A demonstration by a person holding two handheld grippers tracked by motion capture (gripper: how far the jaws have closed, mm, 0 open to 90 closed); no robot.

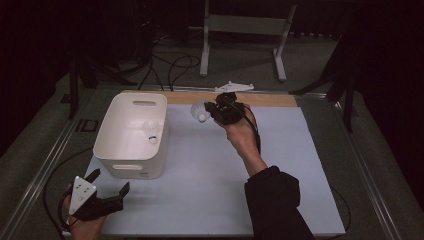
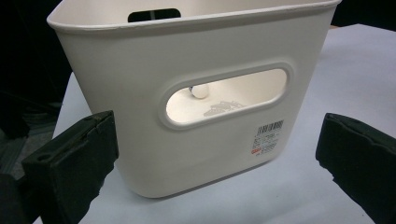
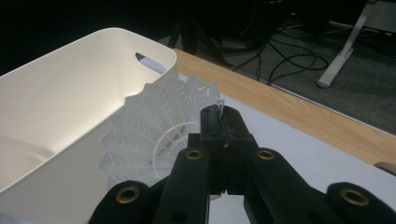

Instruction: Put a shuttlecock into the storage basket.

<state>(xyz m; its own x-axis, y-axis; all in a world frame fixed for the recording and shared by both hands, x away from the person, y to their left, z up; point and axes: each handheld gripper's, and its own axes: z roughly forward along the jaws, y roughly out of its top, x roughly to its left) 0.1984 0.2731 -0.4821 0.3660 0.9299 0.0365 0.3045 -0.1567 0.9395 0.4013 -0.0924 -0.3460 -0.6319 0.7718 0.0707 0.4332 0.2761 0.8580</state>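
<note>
Right gripper (image 1: 214, 111) we hold clamped on a shuttlecock (image 1: 200, 111) just right of the bin (image 1: 111, 131); our left gripper (image 1: 109, 184) gapes near it.

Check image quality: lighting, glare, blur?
High view: dim, dark surround, white bin near blown out. Left gripper view: evenly lit, bin sharp, jaws soft. Right gripper view: shuttlecock sharp, glare inside bin, background dark.
</note>
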